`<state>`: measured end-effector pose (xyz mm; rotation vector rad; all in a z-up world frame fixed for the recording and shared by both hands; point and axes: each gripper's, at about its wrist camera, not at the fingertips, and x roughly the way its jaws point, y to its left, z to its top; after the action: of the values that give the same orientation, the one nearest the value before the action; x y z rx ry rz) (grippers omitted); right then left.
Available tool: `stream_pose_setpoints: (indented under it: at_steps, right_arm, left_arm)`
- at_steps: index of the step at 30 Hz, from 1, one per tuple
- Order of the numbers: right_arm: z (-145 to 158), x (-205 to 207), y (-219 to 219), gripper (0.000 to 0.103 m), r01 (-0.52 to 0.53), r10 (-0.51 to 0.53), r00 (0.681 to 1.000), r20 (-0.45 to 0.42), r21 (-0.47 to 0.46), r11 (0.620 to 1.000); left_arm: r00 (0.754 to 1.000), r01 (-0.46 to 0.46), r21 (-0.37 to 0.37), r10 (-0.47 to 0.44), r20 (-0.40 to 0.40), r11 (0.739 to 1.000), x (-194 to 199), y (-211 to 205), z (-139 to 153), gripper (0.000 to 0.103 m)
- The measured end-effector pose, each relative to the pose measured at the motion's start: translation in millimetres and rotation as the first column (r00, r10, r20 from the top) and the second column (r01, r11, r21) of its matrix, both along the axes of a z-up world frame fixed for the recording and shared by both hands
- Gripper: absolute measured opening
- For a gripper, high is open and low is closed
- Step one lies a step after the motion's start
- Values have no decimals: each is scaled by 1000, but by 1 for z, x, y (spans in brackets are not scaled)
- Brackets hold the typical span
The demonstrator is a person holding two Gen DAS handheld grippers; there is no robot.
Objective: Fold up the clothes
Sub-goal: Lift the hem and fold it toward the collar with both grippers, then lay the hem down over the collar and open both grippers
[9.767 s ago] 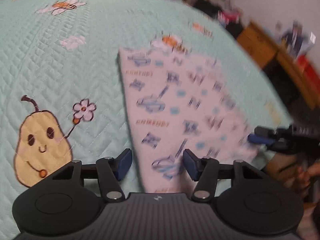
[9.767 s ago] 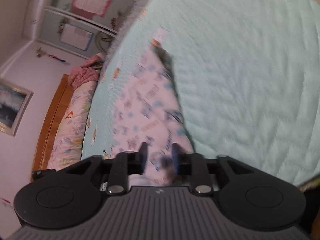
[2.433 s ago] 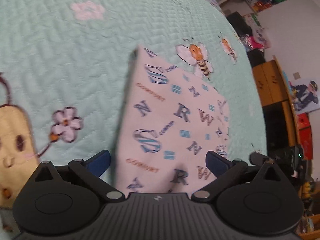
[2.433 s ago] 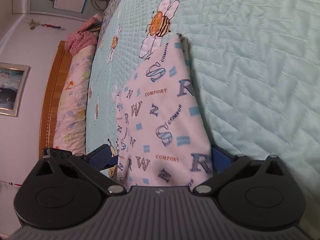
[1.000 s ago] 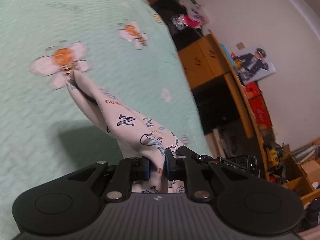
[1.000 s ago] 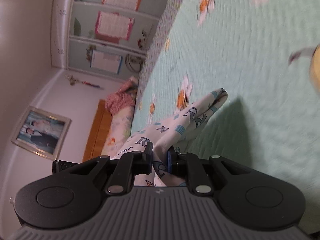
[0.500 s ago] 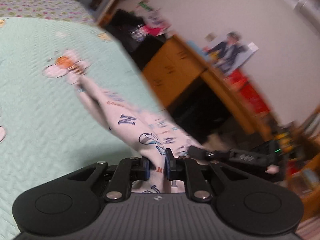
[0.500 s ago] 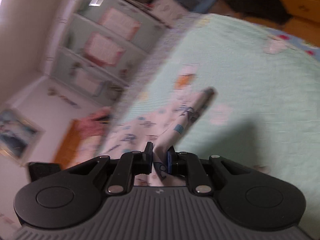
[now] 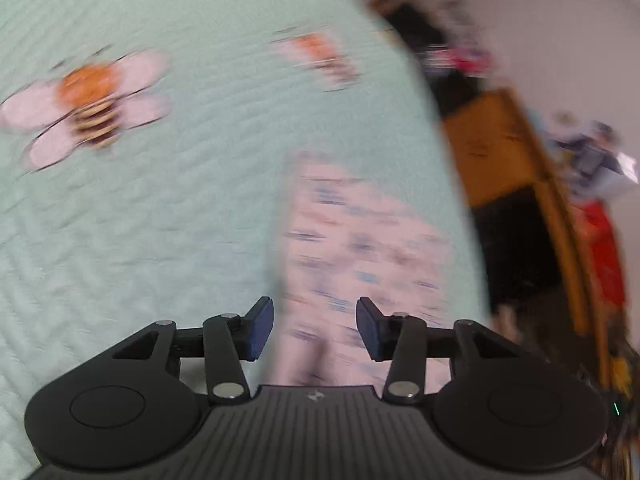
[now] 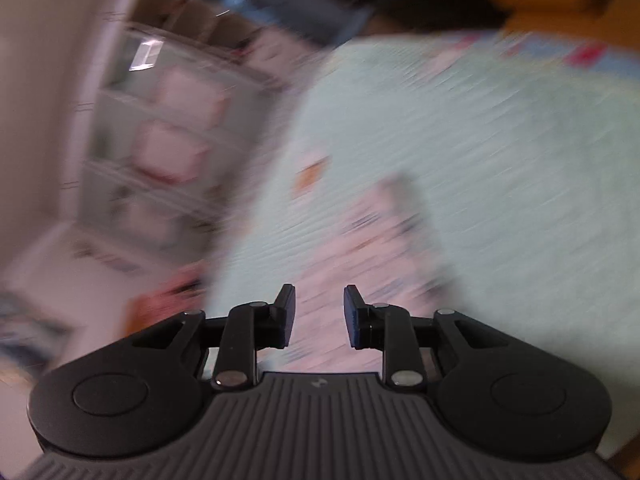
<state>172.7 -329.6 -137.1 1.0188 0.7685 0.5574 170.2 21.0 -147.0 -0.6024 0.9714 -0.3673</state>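
Note:
A pale pink garment printed with blue letters lies folded flat on the mint quilted bedspread, blurred by motion. My left gripper hovers over its near end, open, with nothing between its blue pads. In the right wrist view the same garment stretches away from my right gripper, which is also open and holds nothing. Both views are heavily smeared.
Embroidered bees decorate the bedspread. The bed's right edge drops off beside a wooden desk with clutter. In the right wrist view a pale wardrobe stands past the bed's far end.
Both grippers were shut on the lifted garment half a second ago. Now both have opened and the garment lies flat on the bedspread. Both cameras are swinging fast.

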Motion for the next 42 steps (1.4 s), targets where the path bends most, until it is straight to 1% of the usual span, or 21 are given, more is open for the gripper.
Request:
stream_pose_setpoints:
  at_steps: [2, 3, 5, 7, 8, 9, 12, 15, 18, 19, 21, 24, 26, 29, 31, 33, 35, 38, 40, 41, 42]
  right_arm:
    - [1, -3, 17, 30, -72, 72, 997, 3, 54, 996]
    - [-7, -3, 17, 30, -63, 64, 998, -22, 42, 997]
    - [-22, -2, 19, 30, -45, 46, 996, -72, 18, 999]
    - [-50, -3, 13, 27, -18, 17, 989, -150, -8, 1000]
    - [-68, -3, 7, 19, -4, 1, 981, -194, -14, 1000]
    - [-84, -6, 2, 0, 11, -6, 976, -218, 19, 1000]
    - [-102, -16, -5, 0, 48, -23, 978, -209, 114, 992]
    - [-94, -15, 0, 0, 43, -29, 981, -194, 66, 997]
    - [-80, -20, 1, 7, 43, -36, 984, -174, 34, 998]
    - [-77, -22, 0, 14, 46, -40, 985, -168, 30, 999]
    - [-81, -28, -11, 17, 77, -65, 983, -174, 68, 995]
    - [-97, -32, -20, 10, 155, -118, 963, -242, 139, 978]
    - [-102, -38, -21, 11, 196, -146, 954, -263, 177, 964]
    - [-91, -50, -19, 22, 215, -170, 956, -240, 176, 961]
    - [-75, -53, -13, 48, 201, -172, 965, -200, 139, 970]
    - [-60, -53, -6, 61, 184, -169, 970, -172, 78, 980]
    - [-43, -52, -1, 61, 161, -158, 977, -147, 9, 987]
    - [-9, -43, 16, 63, 103, -121, 989, -89, -184, 978]
    - [19, -34, 34, 73, 43, -73, 995, -67, -376, 926]
    - [32, -27, 45, 76, 14, -54, 996, -73, -464, 886]
    - [42, -19, 55, 85, -21, -36, 995, -94, -538, 843]
  left_arm:
    - [998, 35, 9, -36, 53, 999, -12, -11, 14, 57]
    - [996, 64, 19, -65, 66, 998, -15, -19, 15, 59]
    - [995, 93, 56, -95, 23, 994, -13, -30, -4, 59]
    - [995, 94, 55, -92, -32, 994, -9, -30, -30, 56]
    - [996, 87, 38, -86, -25, 995, -10, -27, -40, 55]
    - [997, 81, 17, -81, -3, 997, -12, -23, -44, 55]
    - [996, 89, -14, -89, 8, 996, -14, -15, -39, 56]
    - [996, 89, -69, -89, 1, 994, -21, -2, -25, 56]
    - [996, 87, -126, -87, 7, 988, -33, 12, -15, 56]
    - [996, 90, -135, -89, 8, 987, -36, 14, -14, 57]
    - [995, 96, -124, -98, -12, 988, -40, 13, -21, 57]
    - [993, 106, -120, -112, -45, 987, -46, 11, -35, 57]
    - [991, 106, -117, -114, -71, 987, -46, 12, -41, 57]
    - [994, 67, -168, -80, -71, 984, -46, 25, -35, 57]
    - [997, 55, -179, -65, -48, 982, -48, 33, -24, 57]
    - [998, 31, -168, -41, -55, 985, -50, 40, -14, 57]
    - [998, 5, -153, -16, -68, 988, -52, 46, -4, 57]
    - [991, -4, -31, 0, -133, 1000, -50, 38, 14, 60]
    - [984, 3, 129, 20, -178, 992, -47, 25, 28, 62]
    - [980, 16, 198, 24, -198, 980, -45, 17, 34, 66]
    - [976, 34, 257, 23, -215, 966, -42, 10, 39, 67]
